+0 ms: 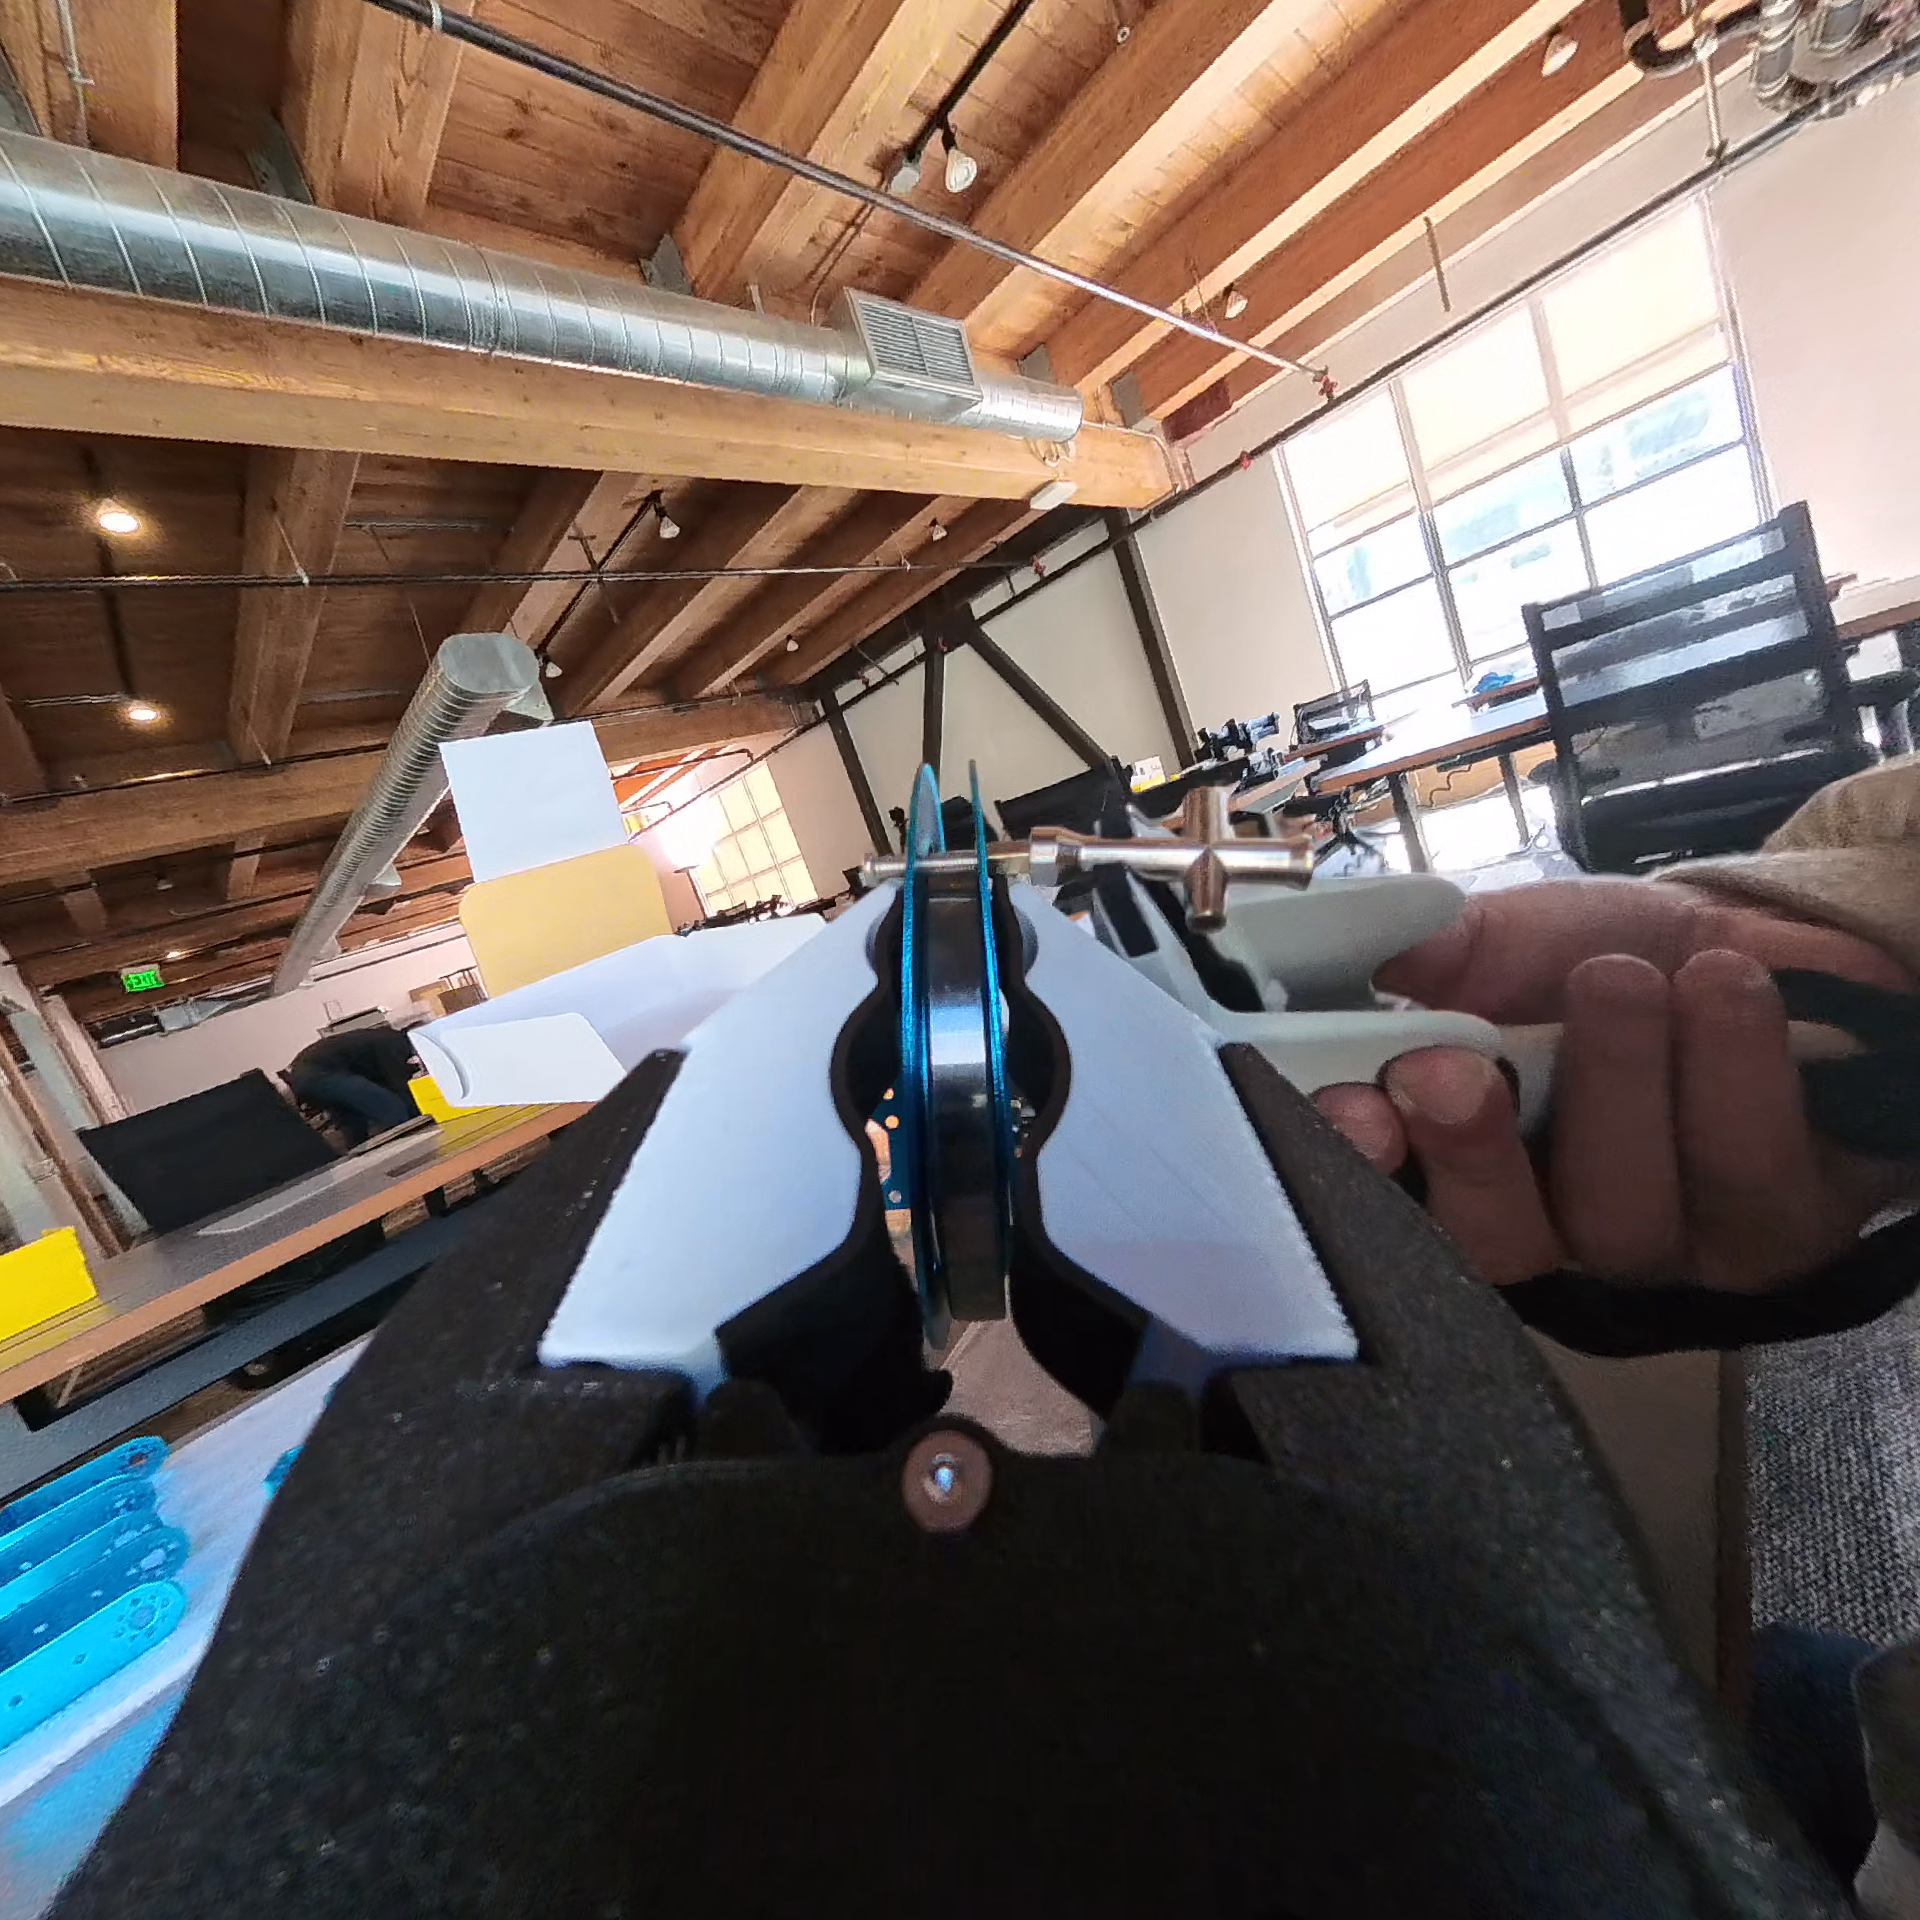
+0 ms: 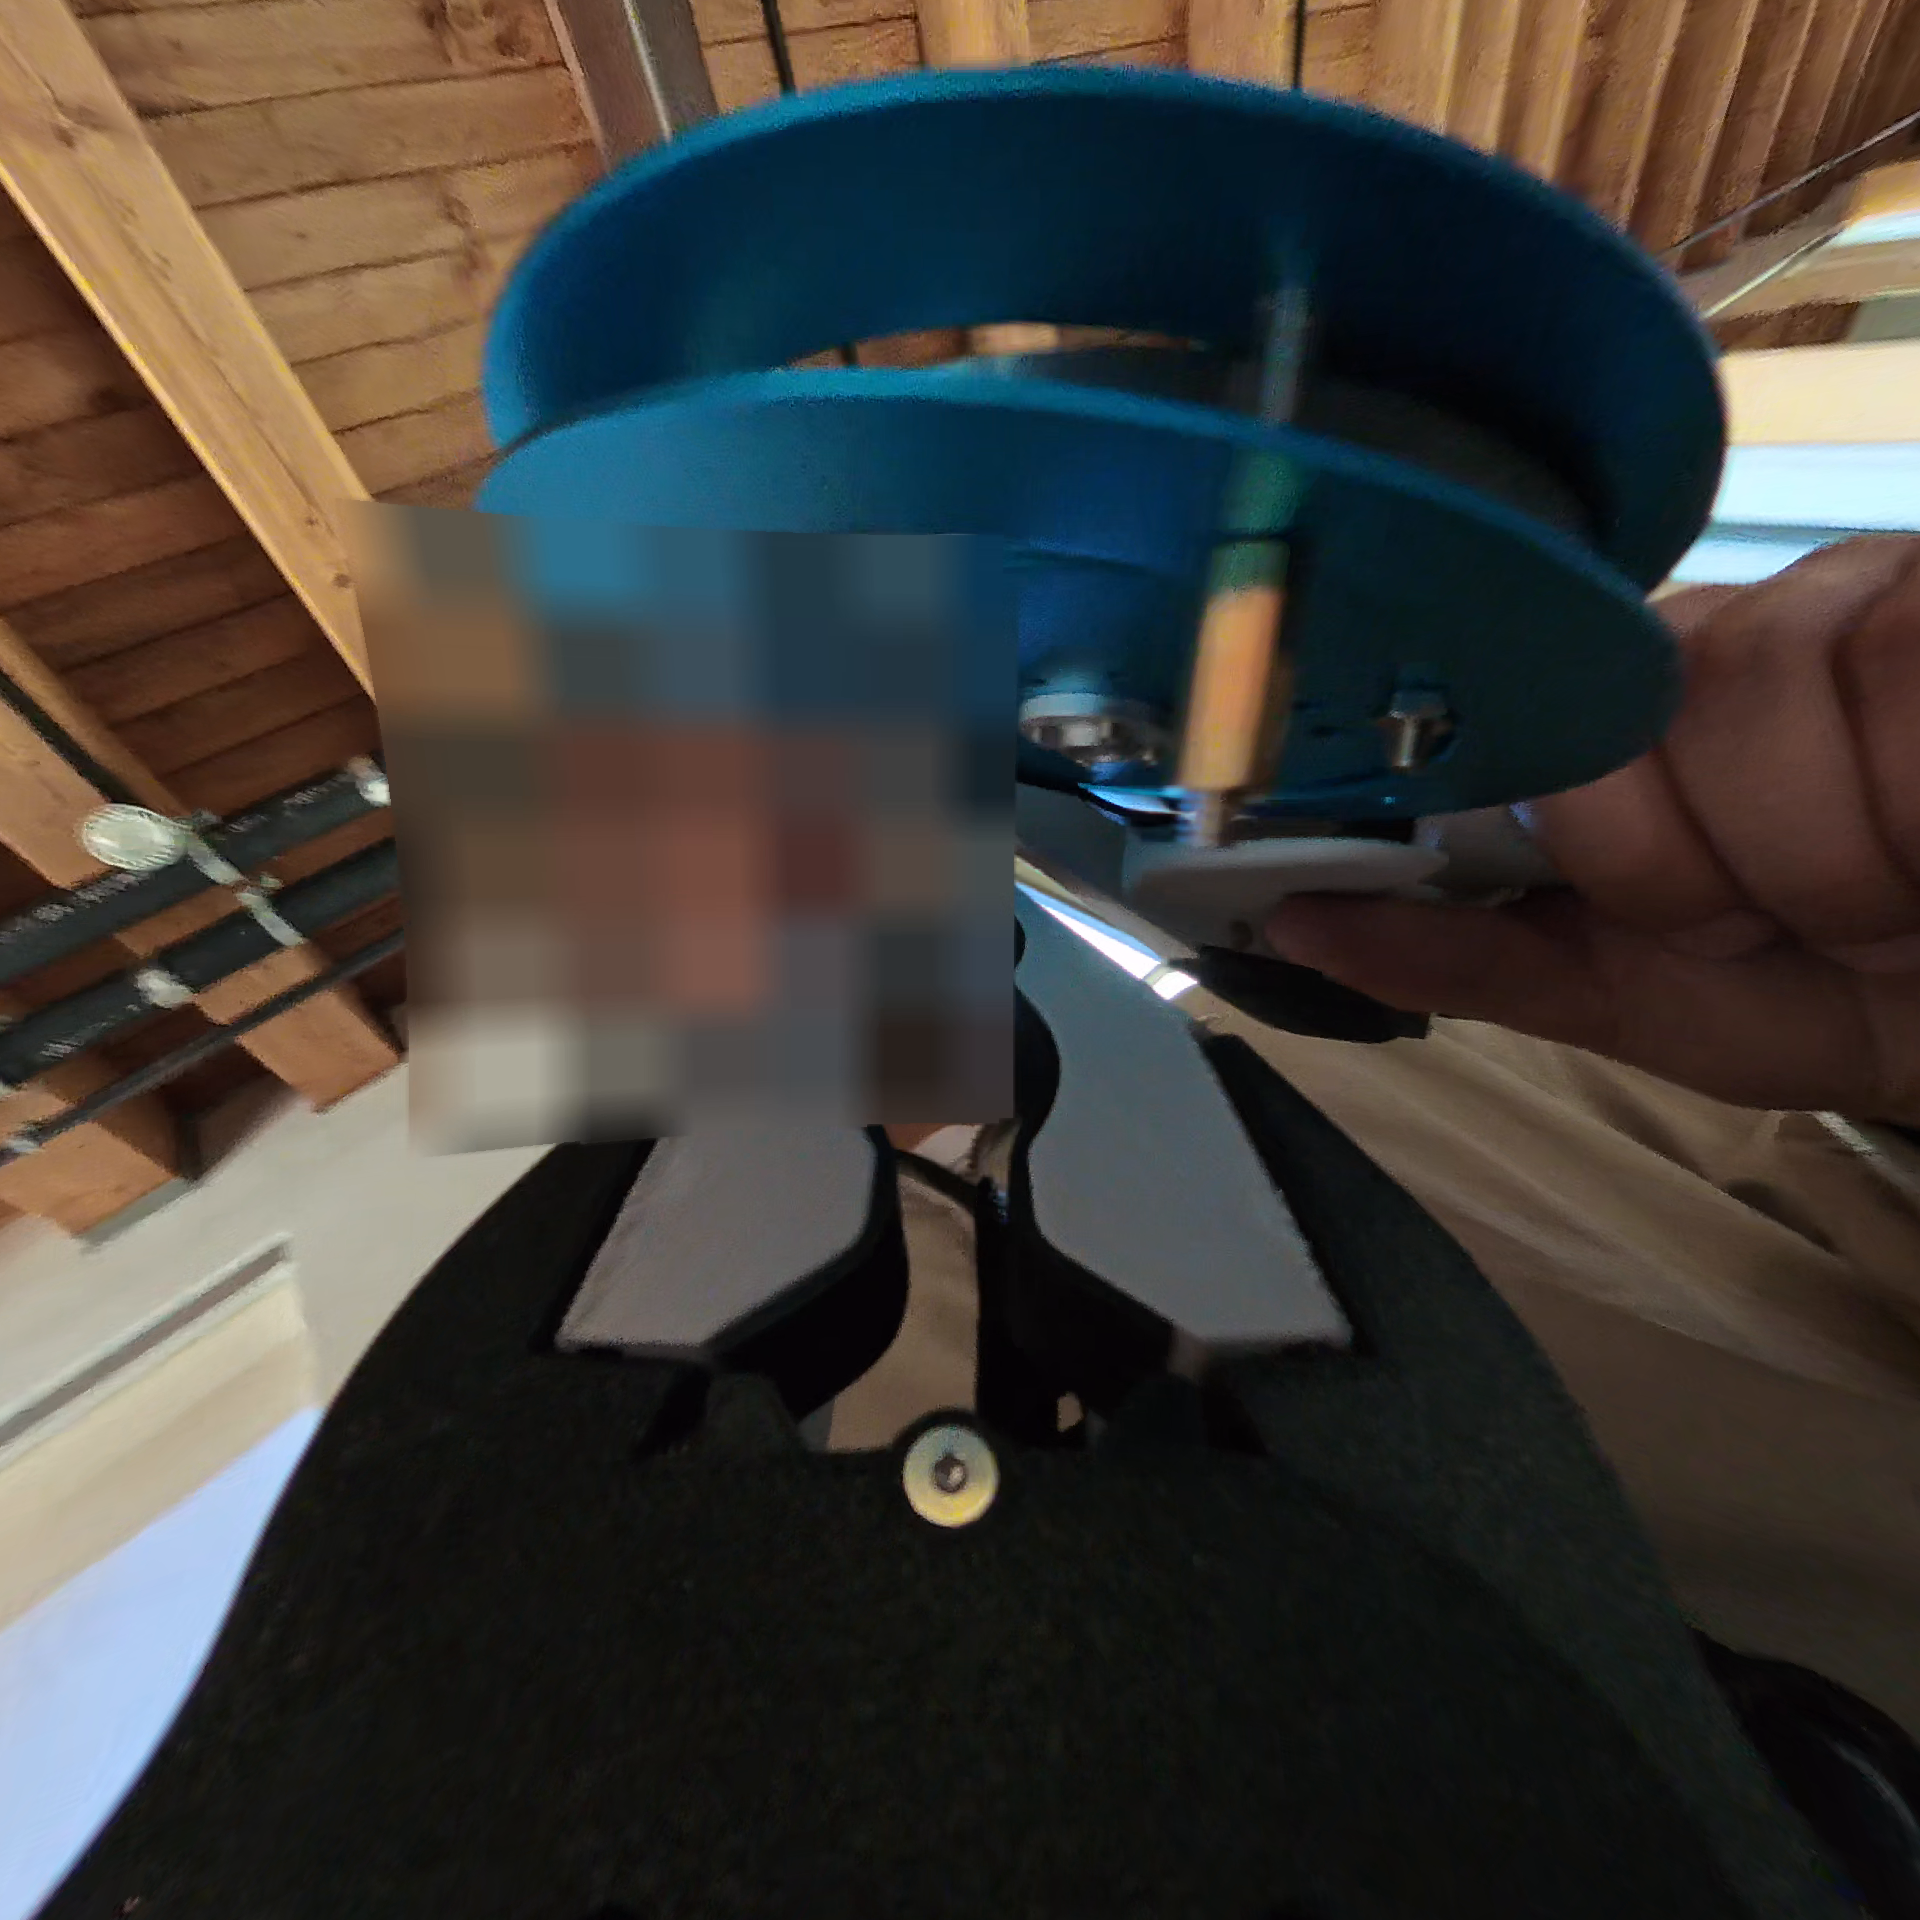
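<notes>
1. The left tool [image 1: 961, 1049] is clamped on a blue double-disc wheel [image 1: 940, 1039], seen edge-on between its white fingers [image 1: 769, 1122]: two thin blue discs with a dark hub sandwiched between them, held upright and raised off the table.
2. A silver bolt [image 1: 935, 864] passes crosswise through the top of the discs, and a chrome cross-shaped wrench [image 1: 1195, 857] sits on its right end.
3. The right tool [image 1: 1247, 914] shows in the left wrist view just behind the wrench, with a person's hand [image 1: 1621, 1081] wrapped around its white handle.
4. In the right wrist view the wheel [image 2: 1039, 260] hangs blurred and close above the right tool's fingers [image 2: 1174, 1195], its discs lying almost flat to the camera; a brass-coloured shaft [image 2: 1236, 665] runs up to the lower disc.
5. The right tool's own fingertips are hidden by a mosaic patch (and the frame is blurred), so whether it is parted or closed cannot be told.
6. A hand [image 2: 1766, 831] grips the left tool's white handle at the right edge of that view.
7. Flat blue perforated plates [image 1: 83, 1558] lie on a white table [image 1: 239, 1444] at lower left.
8. A yellow bin [image 1: 42, 1278] stands on a wooden table [image 1: 270, 1236] farther off.
</notes>
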The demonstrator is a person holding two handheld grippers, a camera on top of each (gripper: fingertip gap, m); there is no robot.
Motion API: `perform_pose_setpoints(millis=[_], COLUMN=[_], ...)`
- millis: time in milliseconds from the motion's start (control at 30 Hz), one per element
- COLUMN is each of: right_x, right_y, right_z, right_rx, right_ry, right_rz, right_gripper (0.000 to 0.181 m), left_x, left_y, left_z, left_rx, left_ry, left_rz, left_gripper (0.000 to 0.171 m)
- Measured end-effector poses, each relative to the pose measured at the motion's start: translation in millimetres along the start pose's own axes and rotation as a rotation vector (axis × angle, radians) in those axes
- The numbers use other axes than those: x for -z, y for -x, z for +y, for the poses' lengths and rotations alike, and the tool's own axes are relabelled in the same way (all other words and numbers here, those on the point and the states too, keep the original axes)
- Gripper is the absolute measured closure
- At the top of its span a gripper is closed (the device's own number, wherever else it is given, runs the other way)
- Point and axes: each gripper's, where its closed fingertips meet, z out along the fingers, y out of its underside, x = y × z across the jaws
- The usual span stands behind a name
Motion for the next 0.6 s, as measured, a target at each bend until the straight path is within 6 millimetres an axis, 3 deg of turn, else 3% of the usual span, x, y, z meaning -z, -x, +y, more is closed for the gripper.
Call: perform_pose_setpoints(millis=[133, 300, 400, 500, 600], right_x=[15, 58, 80, 83, 50], right_y=[-8, -24, -27, -16, 22], right_z=[-11, -29, -35, -34, -19], right_rx=[0.295, 0.695, 0.858, 0.981, 1.008], right_ry=[0.014, 0.08, 0.124, 0.132, 0.046], right_rz=[0.291, 0.814, 1.051, 1.068, 0.672], right_gripper=[0.176, 0.176, 0.176, 0.176, 0.176], left_x=[0, 1, 2, 2, -2], left_y=[2, 0, 4, 11, 14], left_z=[19, 63, 79, 84, 82], left_rx=[-0.067, -0.191, -0.283, -0.204, 0.005], left_ry=[0.122, 0.352, 0.437, 0.469, 0.49], left_rz=[-0.016, -0.034, -0.061, -0.098, -0.111], left_gripper=[0.16, 0.159, 0.159, 0.159, 0.159])
